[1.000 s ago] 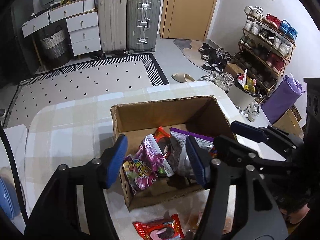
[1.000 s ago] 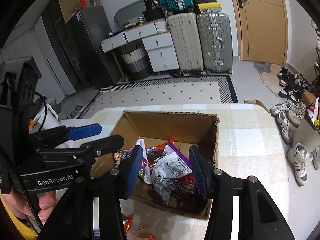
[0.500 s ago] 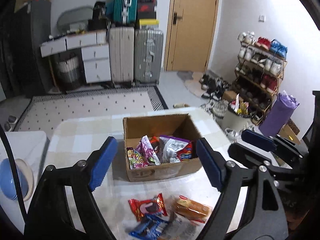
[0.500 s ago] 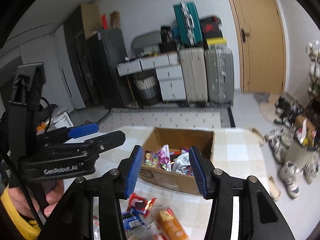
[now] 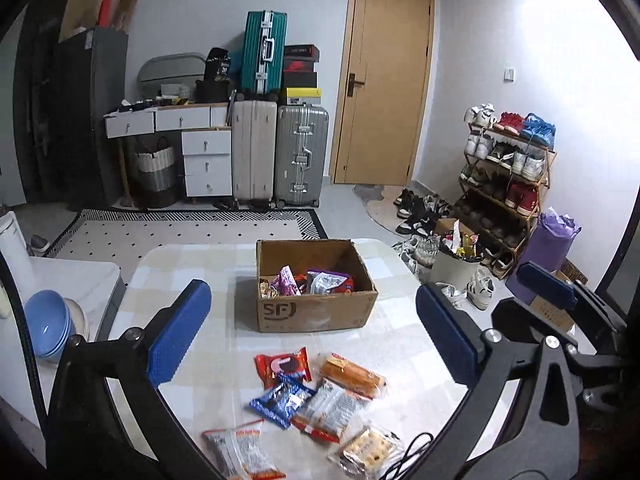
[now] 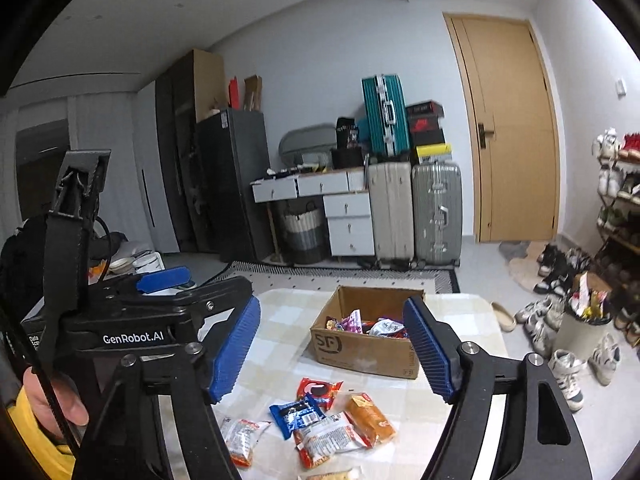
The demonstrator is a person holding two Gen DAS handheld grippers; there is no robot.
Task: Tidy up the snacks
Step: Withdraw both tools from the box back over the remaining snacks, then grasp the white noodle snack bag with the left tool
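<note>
The snacks lie in two lots: some already in the box [image 5: 316, 306], which sits mid-bench toward the far edge, and a loose pile on the near side of the bench [image 5: 208, 276]. In that pile a red pack [image 5: 283, 367] lies nearest the box, an orange pack [image 5: 352, 374] to its right, a blue pack [image 5: 281, 399] just nearer, touching a white pack [image 5: 332, 407], with a cracker pack [image 5: 366, 449] and a striped pack [image 5: 240, 452] at the near edge.

Both tongs hang above the pile, apart from it. The left tongs [image 5: 314, 334] stand wide with nothing between the pads, and the right tongs [image 6: 332, 354] are well parted and also empty; both have just been opening.

The risk, as I judge it, lies in the overlap: the blue, white and orange packs touch or lap, so a closing pinch could catch two at once or drag a neighbour toward the near edge. The wrappers look slick and puffy, so a pinch on a corner may slip. A black cable [image 5: 416, 440] by the cracker pack could snag.

The left view shows the cracker pack whole, the cable, and blue bowls [image 5: 46, 320] far left. The right view shows the left tongs from the side with the hand [image 6: 56, 398] holding them.
</note>
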